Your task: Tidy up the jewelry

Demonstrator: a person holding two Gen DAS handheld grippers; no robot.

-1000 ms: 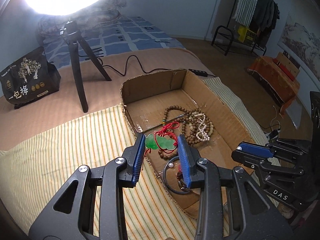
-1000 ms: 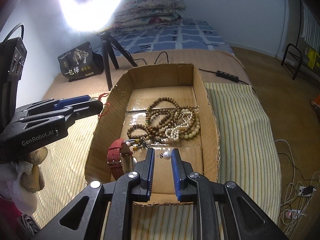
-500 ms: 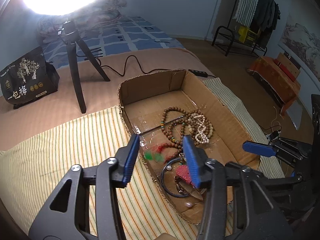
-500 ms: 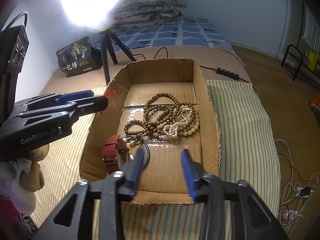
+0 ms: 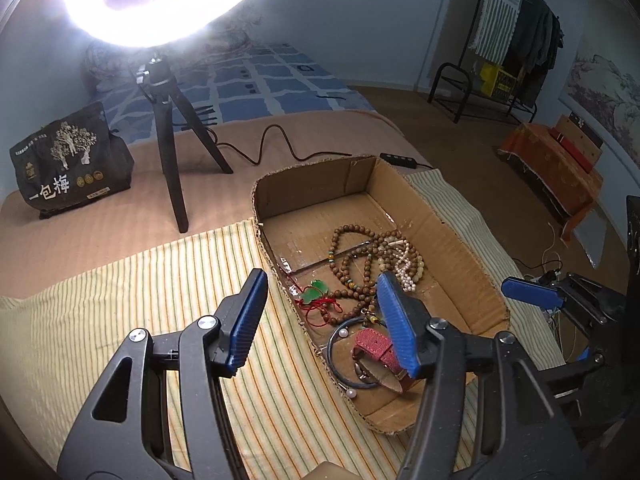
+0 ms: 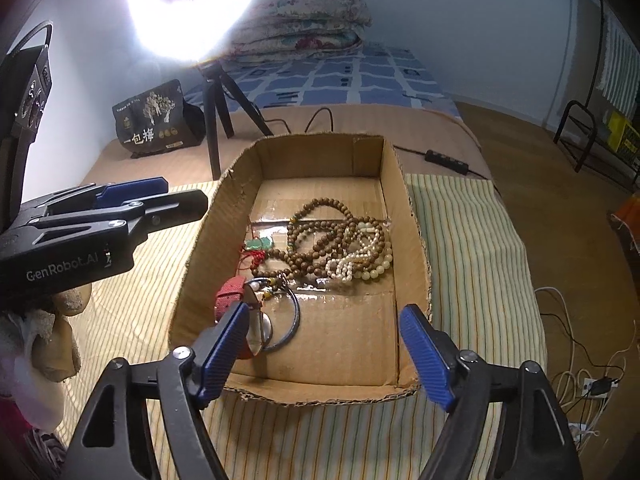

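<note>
Both claws apart, empty: left claw (image 5: 320, 320) above box (image 6: 416, 240) left wall, right claw (image 6: 324, 354) at near end. Jewelry all in box: beads (image 6: 320, 244), pendant (image 6: 259, 244), bangle (image 6: 294, 320), watch (image 6: 230, 292) touching, overlapping. Risk: next grab snags red cord or tangled strands, drags neighbours out

ring light (image 5: 152, 0) on tripod (image 5: 172, 152), black snack bag (image 5: 68, 164), striped cloth (image 5: 120, 280).
</note>
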